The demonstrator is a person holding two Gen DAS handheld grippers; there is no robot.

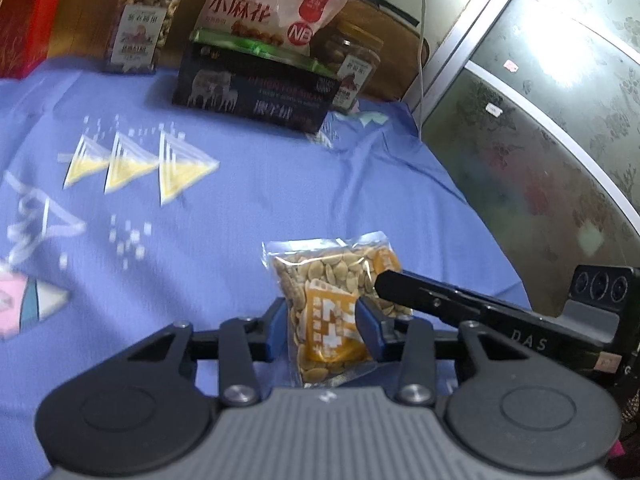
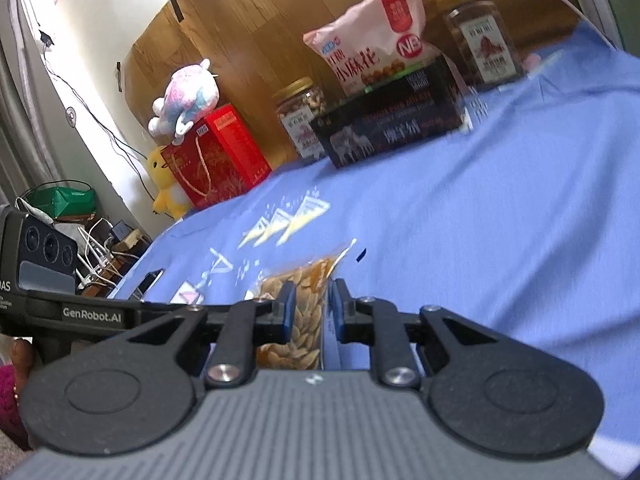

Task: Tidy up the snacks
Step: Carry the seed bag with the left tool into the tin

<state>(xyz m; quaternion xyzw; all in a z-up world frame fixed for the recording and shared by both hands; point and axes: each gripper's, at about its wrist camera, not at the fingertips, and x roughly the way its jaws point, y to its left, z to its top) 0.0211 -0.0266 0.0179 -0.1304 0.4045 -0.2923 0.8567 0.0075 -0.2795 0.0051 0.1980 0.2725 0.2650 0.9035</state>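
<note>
Pumpkin-seed packet (image 1: 332, 300) between fingers (image 1: 370, 330)

Seed packet (image 1: 332, 312) near edge of the bed sheet (image 1: 240, 200), between the pads of the left gripper (image 1: 325, 330); right gripper (image 2: 312, 312) on the same packet from its right side. Far back on the sheet: dark box (image 1: 256, 92), with the snack bag (image 1: 272, 8) on top. Jar (image 1: 142, 28) left of box, second jar (image 1: 356, 68) right of it. Gift box (image 2: 220, 156) farther left, plush toy (image 2: 188, 96) on it, headboard (image 2: 248, 32) behind all.
</note>
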